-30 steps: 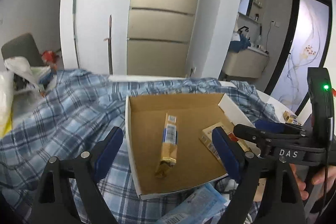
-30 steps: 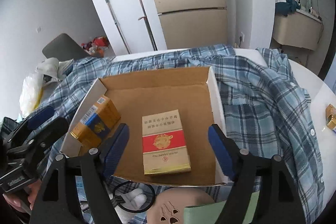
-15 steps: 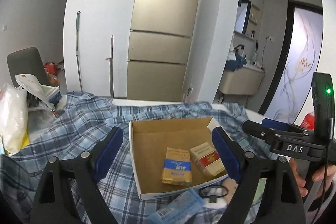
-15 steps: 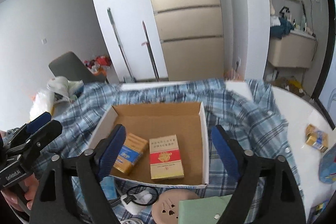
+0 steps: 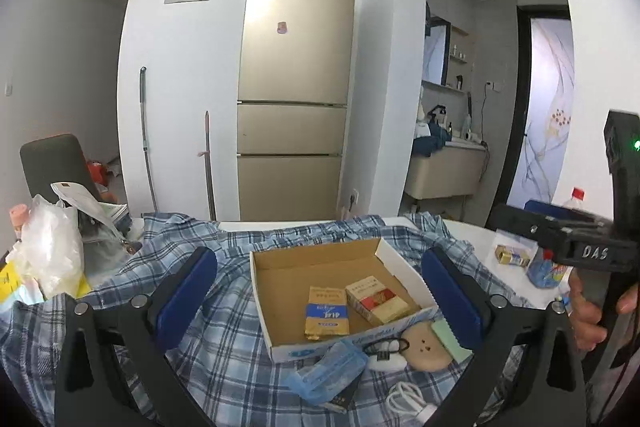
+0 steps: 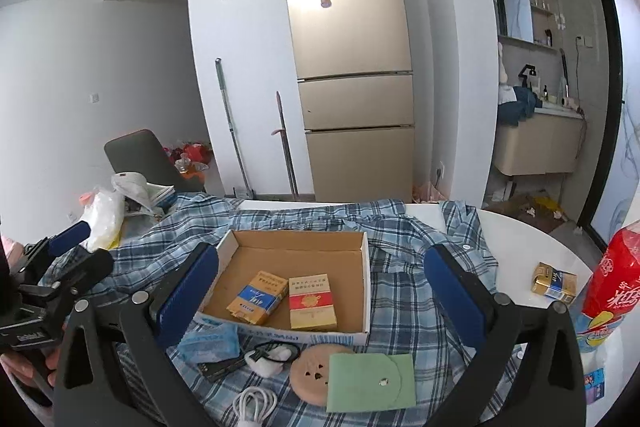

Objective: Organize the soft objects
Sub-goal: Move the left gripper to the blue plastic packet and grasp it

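Observation:
A shallow cardboard box (image 5: 320, 259) (image 6: 366, 267) sits on a blue plaid shirt (image 5: 224, 339) (image 6: 404, 291) spread over the table. In the box lie a gold-and-blue pack (image 5: 326, 313) (image 6: 256, 297) and a red-and-gold pack (image 5: 376, 301) (image 6: 312, 303), side by side. My left gripper (image 5: 320, 295) is open and empty, raised in front of the box. My right gripper (image 6: 320, 291) is open and empty, also raised in front of the box. A third gold pack (image 6: 554, 283) (image 5: 510, 255) lies on the white tabletop at the right.
Before the box lie a blue tissue packet (image 5: 330, 373) (image 6: 208, 345), a round beige pad (image 6: 312, 373), a green pouch (image 6: 370, 383) and a white cable (image 6: 254, 403). A red-labelled bottle (image 6: 610, 287) stands at the right. Plastic bags (image 5: 48, 251) sit at the left. A fridge (image 5: 296, 87) stands behind.
Both grippers have pulled back and up from the box, so it looks smaller and lower. The gold-and-blue pack, on its side a second ago, now lies flat beside the red one.

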`<state>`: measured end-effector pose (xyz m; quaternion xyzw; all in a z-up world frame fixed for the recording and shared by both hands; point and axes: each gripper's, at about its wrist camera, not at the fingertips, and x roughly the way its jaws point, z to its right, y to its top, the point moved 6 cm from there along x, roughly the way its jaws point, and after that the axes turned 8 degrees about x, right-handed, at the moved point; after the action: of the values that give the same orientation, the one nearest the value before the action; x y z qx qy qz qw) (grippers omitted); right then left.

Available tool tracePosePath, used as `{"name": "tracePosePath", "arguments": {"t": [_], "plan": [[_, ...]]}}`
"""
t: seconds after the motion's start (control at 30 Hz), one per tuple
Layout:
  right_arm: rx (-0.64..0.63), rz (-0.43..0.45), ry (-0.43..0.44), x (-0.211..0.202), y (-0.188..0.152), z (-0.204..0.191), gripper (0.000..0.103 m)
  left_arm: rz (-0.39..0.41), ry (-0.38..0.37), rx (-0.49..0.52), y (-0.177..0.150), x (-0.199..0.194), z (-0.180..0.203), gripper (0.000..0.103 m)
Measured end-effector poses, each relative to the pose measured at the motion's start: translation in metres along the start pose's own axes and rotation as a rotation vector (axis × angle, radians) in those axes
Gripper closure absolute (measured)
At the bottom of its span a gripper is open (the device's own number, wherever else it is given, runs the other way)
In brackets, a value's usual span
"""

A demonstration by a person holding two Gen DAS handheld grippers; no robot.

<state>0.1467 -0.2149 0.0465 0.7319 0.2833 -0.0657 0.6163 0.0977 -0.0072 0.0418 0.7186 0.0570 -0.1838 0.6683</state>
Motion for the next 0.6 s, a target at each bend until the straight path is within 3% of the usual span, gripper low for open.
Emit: {"name": "tracePosePath", "arguments": {"t": [0.2,0.33,0.6], "plan": [[0.005,-0.022,0.01,0.003,-0.01,-0.003,0.0,-0.038,-0.031,0.028,-0.012,0.005,0.005,0.0],[-0.001,-0.058,0.002,0.019,-0.024,-0.004,0.0,-0.075,-0.014,0.069,-0.026,0.018,0.005,0.0],[-0.009,-0.163,0.016,0.053,-0.062,-0.007,0.0,-0.24,-0.088,0.089,-0.068,0.058,0.005,0.0]]}}
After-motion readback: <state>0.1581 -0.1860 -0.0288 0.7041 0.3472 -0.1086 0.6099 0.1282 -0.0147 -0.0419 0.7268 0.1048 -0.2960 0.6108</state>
